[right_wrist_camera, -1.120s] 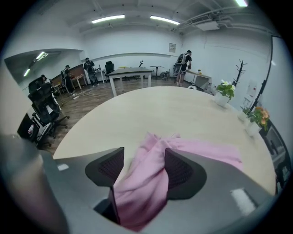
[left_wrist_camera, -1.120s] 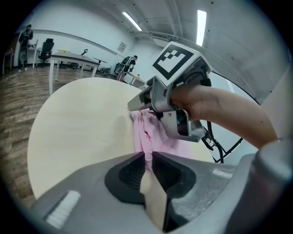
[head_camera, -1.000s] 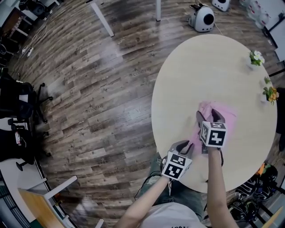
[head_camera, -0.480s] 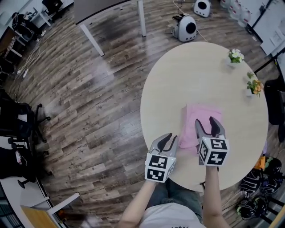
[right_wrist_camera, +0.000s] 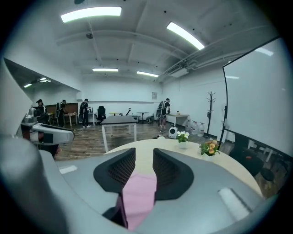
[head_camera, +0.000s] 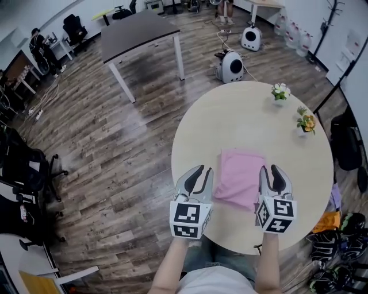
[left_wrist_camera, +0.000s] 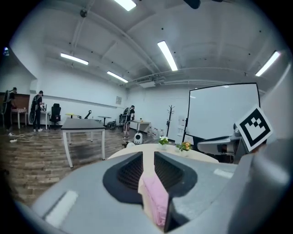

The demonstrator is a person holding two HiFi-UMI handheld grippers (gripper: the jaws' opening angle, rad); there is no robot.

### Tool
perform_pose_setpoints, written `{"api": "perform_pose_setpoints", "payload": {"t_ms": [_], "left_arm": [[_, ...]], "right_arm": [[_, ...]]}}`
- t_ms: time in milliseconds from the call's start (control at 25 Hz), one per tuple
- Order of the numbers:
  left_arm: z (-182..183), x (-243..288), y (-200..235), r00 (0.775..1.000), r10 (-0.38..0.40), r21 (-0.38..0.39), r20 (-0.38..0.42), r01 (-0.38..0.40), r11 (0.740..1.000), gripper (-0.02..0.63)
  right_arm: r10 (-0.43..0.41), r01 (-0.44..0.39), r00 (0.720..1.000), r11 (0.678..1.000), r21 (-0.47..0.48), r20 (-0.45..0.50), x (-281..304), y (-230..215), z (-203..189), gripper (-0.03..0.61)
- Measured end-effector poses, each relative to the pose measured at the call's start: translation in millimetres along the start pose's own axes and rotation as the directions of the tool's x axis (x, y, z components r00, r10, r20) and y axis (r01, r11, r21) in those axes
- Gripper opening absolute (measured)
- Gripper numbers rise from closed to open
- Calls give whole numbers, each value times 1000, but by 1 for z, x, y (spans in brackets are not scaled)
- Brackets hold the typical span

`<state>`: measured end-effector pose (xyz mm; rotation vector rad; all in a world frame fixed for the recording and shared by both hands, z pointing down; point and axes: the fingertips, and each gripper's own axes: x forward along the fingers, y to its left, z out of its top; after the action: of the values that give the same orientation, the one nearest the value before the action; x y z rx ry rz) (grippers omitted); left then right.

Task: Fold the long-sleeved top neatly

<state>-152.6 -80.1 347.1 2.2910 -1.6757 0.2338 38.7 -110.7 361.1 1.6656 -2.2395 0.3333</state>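
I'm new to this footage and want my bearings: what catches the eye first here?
A pink folded top lies flat on the round beige table, near the person's edge. The left gripper and right gripper hang on either side of it, both empty; the right's jaws have just been closing on nothing. A white-flowered pot and an orange-flowered pot stand at the table's far right rim.

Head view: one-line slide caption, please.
Folded pink top on round table between empty left claw and empty right claw, whose jaws have just been closing.

Wooden floor (head_camera: pixel 115 143), dark table (head_camera: pixel 138 31), white walls (right_wrist_camera: pixel 114 93), ceiling lights (right_wrist_camera: pixel 91 13).
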Motion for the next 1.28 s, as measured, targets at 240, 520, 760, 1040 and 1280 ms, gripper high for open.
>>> {"api": "perform_pose_setpoints", "payload": {"t_ms": [240, 520, 760, 1040, 1280], "left_arm": [[47, -16, -24, 995, 13, 79, 103, -21, 997, 77], [85, -41, -49, 978, 38, 134, 205, -67, 989, 71], [100, -62, -54, 963, 73, 150, 259, -115, 982, 5], [105, -78, -57, 953, 99, 143, 286, -144, 979, 0], [105, -85, -56, 949, 110, 136, 294, -156, 978, 0]], "right_arm": [[-26, 27, 991, 1000, -5, 131, -41, -22, 35, 95], [-59, 58, 969, 998, 14, 240, -82, -46, 59, 36], [-66, 69, 956, 998, -1, 286, -103, -50, 67, 23], [-58, 64, 952, 998, -10, 302, -115, -50, 69, 23], [-55, 62, 950, 998, -11, 308, -121, -51, 69, 23]]}}
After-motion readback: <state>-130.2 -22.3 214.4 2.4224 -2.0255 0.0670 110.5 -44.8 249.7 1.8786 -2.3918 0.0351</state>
